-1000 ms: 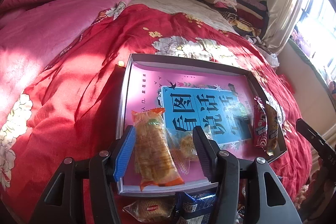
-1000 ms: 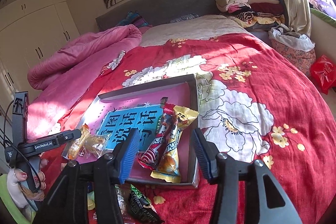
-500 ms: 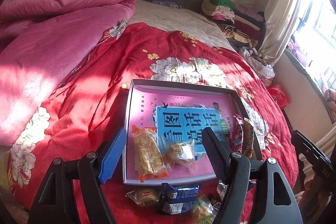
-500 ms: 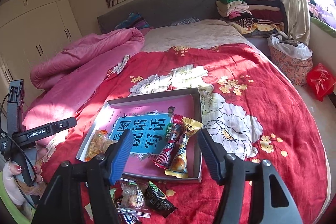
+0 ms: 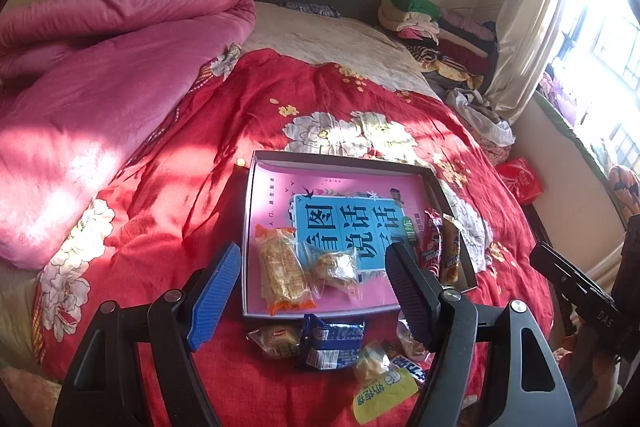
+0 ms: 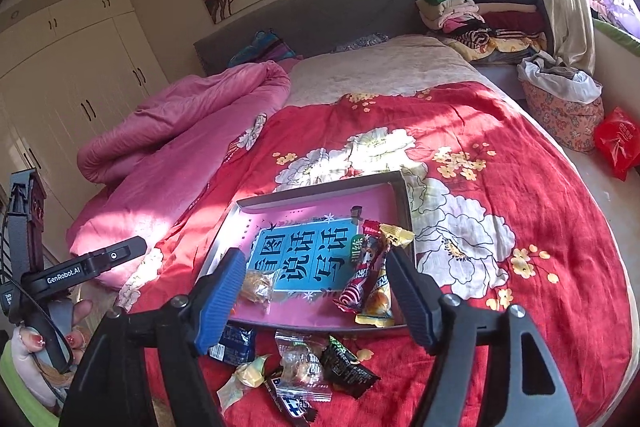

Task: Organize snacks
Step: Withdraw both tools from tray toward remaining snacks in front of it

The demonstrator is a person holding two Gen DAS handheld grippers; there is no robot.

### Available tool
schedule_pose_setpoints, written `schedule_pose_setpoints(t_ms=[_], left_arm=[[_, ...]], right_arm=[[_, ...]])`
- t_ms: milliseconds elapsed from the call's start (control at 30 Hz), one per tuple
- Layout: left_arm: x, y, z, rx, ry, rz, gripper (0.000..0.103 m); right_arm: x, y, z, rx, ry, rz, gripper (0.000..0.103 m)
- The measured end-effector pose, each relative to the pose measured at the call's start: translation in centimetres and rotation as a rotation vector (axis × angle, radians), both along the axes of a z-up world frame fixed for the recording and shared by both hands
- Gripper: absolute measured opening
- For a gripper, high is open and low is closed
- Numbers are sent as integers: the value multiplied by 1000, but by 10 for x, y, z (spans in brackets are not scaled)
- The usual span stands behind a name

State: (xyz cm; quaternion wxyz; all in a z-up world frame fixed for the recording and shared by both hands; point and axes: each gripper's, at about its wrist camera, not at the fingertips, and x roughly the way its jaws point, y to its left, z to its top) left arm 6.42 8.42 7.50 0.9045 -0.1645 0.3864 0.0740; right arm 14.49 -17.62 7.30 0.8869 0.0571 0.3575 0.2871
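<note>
A shallow grey tray (image 5: 248, 227) with a pink and blue printed sheet inside lies on the red flowered bedspread. At its left end lie an orange-wrapped biscuit pack (image 5: 282, 269) and a clear-wrapped pastry (image 5: 334, 265). A red stick snack (image 6: 362, 279) and a yellow one (image 6: 382, 291) lie at its right end. My left gripper (image 5: 313, 251) hovers open above the tray's near edge, holding nothing. My right gripper (image 6: 315, 254) hangs above the right end with its jaws opening and nothing between them. Several loose snacks lie in front of the tray, among them a blue pack (image 5: 332, 343) and a black pack (image 6: 346, 367).
A bunched pink quilt (image 5: 100, 67) fills the bed's left side. Folded clothes (image 5: 436, 31) are stacked at the far right by the curtain. A cloth basket (image 6: 560, 107) and a red bag (image 6: 616, 139) sit on the floor to the right. A hand (image 6: 28, 343) grips the left tool.
Both grippers rose and drew back from the tray while their jaws widened. The biscuit pack and pastry stay in the tray, as do the two stick snacks.
</note>
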Motion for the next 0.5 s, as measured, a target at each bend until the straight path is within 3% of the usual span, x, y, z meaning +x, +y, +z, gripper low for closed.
schedule_pose_setpoints(t_ms=[233, 500], left_arm=[[-9, -19, -18, 24, 32, -75, 76], [-11, -11, -46, 14, 92, -77, 77]], right_arm=[[-14, 6, -12, -69, -1, 56, 72], [-17, 11, -28, -96, 57, 97, 72]])
